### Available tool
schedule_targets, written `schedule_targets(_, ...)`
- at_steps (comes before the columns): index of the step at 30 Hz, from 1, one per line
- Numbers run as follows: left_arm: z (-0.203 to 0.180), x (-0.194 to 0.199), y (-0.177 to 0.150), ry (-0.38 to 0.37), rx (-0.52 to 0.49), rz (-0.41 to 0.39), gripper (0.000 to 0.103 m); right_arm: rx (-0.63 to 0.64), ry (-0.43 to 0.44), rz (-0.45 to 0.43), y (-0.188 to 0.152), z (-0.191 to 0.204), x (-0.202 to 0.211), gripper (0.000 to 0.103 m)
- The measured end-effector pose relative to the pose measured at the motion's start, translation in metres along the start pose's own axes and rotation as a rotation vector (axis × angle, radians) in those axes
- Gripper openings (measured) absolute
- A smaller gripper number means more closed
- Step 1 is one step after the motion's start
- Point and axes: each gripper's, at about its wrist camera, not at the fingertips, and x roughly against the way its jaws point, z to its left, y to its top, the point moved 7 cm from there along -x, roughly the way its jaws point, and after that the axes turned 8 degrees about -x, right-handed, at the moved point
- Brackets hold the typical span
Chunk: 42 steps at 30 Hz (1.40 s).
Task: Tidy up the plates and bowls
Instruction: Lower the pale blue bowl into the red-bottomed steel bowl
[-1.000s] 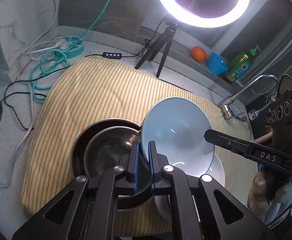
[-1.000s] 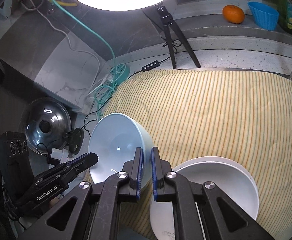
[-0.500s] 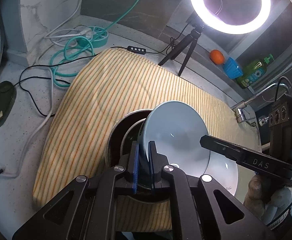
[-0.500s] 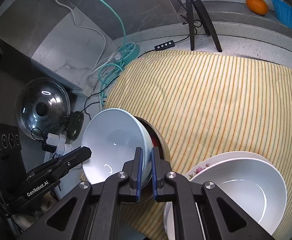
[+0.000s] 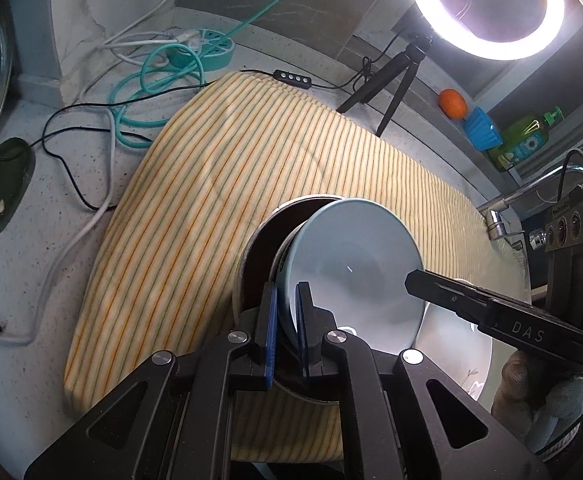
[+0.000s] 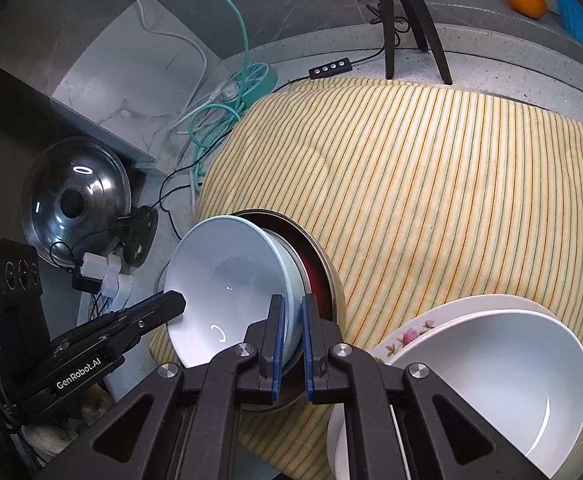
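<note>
A light blue bowl (image 5: 351, 264) is held by both grippers, one on each side of its rim. It sits tilted inside a steel bowl nested in a dark bowl (image 5: 267, 240) on the striped cloth. My left gripper (image 5: 287, 304) is shut on the blue bowl's near rim. My right gripper (image 6: 291, 320) is shut on the blue bowl (image 6: 227, 276) at the opposite rim. The dark bowl's rim (image 6: 323, 264) shows behind it. A white bowl (image 6: 487, 368) rests in a flowered plate (image 6: 407, 332) at the lower right.
A yellow striped cloth (image 5: 259, 160) covers the counter. A ring light on a tripod (image 5: 391, 76), cables and a teal power strip (image 5: 207, 48) stand at the back. A pot lid (image 6: 75, 200) leans at the left. A faucet (image 5: 531, 192), an orange and a soap bottle are at the right.
Both grippers have carried the blue bowl leftward and lowered it into the nested steel and dark bowls. The grip on both sides of the rim is unchanged.
</note>
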Motion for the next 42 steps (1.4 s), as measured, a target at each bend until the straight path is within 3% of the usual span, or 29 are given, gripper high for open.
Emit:
schedule_targets(11,-0.004,0.002,0.000,0.033,-0.044,-0.014,0.007,0.047,-0.022,-0.006,-0.002,0.003,0.000,0.010)
schedule_targets(26,0.000,0.023,0.000,0.106,-0.093,-0.093,0.008,0.059,-0.037,-0.067,-0.006,-0.004,0.019,0.014)
schedule_targets(33,0.023,0.031,0.000,0.075,-0.009,-0.107,0.008,0.015,-0.040,-0.096,-0.002,-0.018,0.030,0.014)
schedule_targets(42,0.028,0.016,-0.009,-0.004,0.028,-0.049,0.011,-0.036,-0.035,-0.074,-0.005,-0.029,0.025,0.014)
